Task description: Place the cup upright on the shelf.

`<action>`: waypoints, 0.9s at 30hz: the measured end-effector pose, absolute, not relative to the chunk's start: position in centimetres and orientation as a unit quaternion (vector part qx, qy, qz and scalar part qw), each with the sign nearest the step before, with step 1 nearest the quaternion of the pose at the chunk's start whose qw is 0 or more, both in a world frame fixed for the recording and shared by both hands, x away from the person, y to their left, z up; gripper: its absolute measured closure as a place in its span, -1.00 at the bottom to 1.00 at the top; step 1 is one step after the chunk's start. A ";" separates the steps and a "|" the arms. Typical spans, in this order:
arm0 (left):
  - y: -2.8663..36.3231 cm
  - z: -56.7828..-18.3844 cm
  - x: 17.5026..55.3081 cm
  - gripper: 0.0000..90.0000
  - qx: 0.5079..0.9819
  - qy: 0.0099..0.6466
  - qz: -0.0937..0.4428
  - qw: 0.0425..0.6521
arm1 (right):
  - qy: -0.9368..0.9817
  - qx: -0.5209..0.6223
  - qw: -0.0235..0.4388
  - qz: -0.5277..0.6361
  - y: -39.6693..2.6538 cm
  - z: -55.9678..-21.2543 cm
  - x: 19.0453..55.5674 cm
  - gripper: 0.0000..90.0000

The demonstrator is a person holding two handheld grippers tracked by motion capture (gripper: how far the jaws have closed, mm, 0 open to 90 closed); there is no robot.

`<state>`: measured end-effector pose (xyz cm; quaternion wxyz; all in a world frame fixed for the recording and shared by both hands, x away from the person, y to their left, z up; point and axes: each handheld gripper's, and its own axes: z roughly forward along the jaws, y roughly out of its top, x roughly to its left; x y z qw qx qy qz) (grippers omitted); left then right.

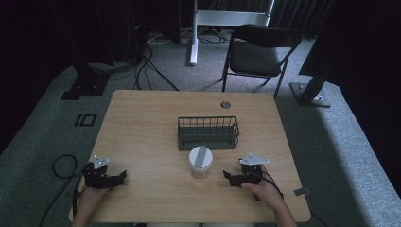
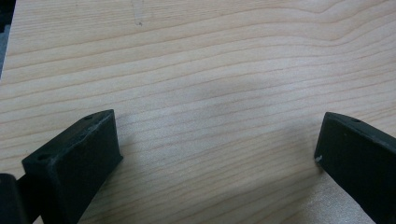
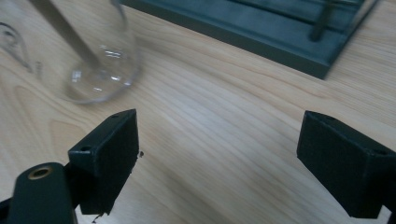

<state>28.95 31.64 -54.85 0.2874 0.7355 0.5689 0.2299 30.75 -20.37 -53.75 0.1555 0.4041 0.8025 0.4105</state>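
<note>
Before wire basket (image 1: 208, 132), lidded jar (image 1: 200, 161).

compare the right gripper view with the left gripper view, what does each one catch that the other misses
The right gripper view takes in the base of a clear jar at upper left and a corner of the dark wire basket along the top, both beyond the right tool. The left gripper view has neither; between and beyond the left tool's jaws there is just bare wood, plus the table's edge at far left. Both share the light wooden tabletop and a pair of black jaws spread wide apart with nothing between them.
</note>
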 end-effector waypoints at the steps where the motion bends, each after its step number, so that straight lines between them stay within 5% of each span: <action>1: 31.6 -54.9 29.0 -1.00 0.736 0.569 0.230 0.287 | 0.806 0.396 0.155 0.413 -19.9 -53.7 30.6 -0.72; 27: 31.6 -54.8 29.0 -1.00 0.736 0.569 0.229 0.287 | 0.826 0.325 0.121 0.445 -15.1 -53.3 30.0 -0.71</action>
